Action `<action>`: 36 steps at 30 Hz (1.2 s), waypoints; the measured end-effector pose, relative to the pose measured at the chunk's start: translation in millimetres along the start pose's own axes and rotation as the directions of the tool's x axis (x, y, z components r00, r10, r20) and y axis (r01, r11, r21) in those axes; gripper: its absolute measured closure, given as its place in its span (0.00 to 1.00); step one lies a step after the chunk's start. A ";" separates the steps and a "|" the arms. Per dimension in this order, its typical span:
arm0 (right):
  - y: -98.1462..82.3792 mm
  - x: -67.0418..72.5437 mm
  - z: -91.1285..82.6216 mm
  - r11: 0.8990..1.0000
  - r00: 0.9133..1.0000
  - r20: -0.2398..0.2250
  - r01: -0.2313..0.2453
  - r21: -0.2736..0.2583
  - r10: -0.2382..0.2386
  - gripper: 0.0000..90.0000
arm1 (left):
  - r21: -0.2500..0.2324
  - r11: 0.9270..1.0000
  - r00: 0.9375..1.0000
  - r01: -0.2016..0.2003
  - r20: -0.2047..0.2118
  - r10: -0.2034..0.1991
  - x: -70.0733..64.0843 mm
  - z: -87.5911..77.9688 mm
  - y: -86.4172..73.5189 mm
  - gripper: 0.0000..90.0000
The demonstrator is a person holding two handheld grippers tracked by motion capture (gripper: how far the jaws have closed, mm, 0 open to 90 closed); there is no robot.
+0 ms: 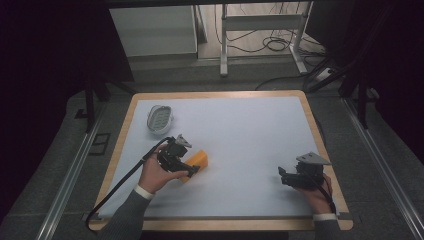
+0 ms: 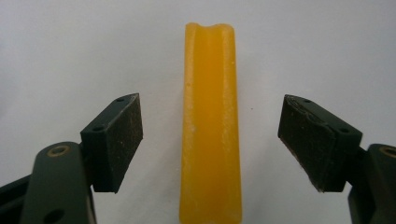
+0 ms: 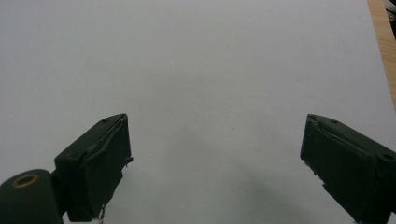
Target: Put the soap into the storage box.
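Lying lengthwise between the left gripper (image 2: 210,140)'s wide, untouching jaws, the yellow bar (image 2: 211,126) runs straight ahead (right gripper (image 3: 215,158) gapes idle, well apart).

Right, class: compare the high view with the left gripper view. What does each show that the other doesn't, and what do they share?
High view alone: the oval soap dish, the table's wooden rim, the right tongs and both of the person's hands.
Left gripper view alone: the groove running along the yellow block, and clear gaps between it and the tongs' pads.
Shared: the yellow block, the left tongs around it, and the white tabletop.
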State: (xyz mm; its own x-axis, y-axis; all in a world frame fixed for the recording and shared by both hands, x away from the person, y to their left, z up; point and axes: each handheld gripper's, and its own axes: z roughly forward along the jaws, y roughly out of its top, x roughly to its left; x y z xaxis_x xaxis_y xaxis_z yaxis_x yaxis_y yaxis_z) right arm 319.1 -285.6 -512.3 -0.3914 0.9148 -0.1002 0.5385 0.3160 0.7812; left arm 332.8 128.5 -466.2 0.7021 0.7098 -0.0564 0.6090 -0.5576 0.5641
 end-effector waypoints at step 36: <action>-2.0 0.9 3.7 1.000 1.000 0.018 0.012 0.020 -0.012 0.10 | 0.087 0.996 1.000 0.009 0.011 -0.010 3.7 33.5 3.2 0.68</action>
State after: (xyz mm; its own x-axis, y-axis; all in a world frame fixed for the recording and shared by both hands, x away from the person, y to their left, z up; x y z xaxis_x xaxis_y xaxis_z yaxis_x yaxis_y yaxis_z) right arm 320.4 -284.5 -516.3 -0.3841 0.9153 -0.1208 0.5484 0.3314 0.7677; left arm 349.7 115.0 -492.3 0.6998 0.7107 -0.0712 0.6451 -0.5862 0.4901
